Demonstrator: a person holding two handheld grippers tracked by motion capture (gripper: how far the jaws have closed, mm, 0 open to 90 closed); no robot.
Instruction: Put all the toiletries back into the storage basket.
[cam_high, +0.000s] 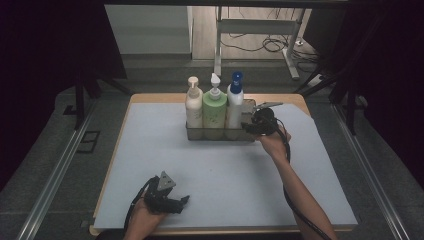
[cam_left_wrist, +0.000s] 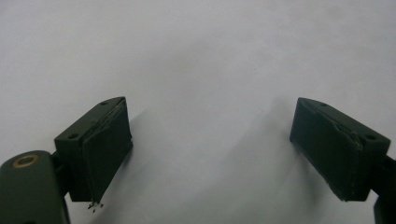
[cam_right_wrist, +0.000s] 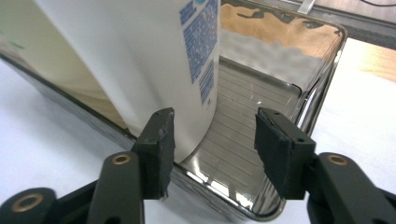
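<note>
A shiny metal tray (cam_high: 220, 137) stands at the far middle of the table with three pump bottles upright in it: a cream one (cam_high: 194, 107), a green one (cam_high: 214, 112) and a white one with a blue cap (cam_high: 234, 105). My right gripper (cam_high: 252, 125) is at the tray's right end. In the right gripper view its jaws (cam_right_wrist: 215, 126) stand open astride the tray's near wall (cam_right_wrist: 261, 205), pressing on nothing, with the white bottle (cam_right_wrist: 140, 60) just beyond the left jaw. My left gripper (cam_high: 182, 201) rests near the front edge, its jaws (cam_left_wrist: 210, 126) open over the bare mat.
A white mat (cam_high: 220, 175) covers most of the wooden table. The tray's right part (cam_right_wrist: 252, 121) behind the white bottle holds nothing. Beyond the table stand a metal frame (cam_high: 257, 27) and loose cables on the floor. Rails run along both sides.
</note>
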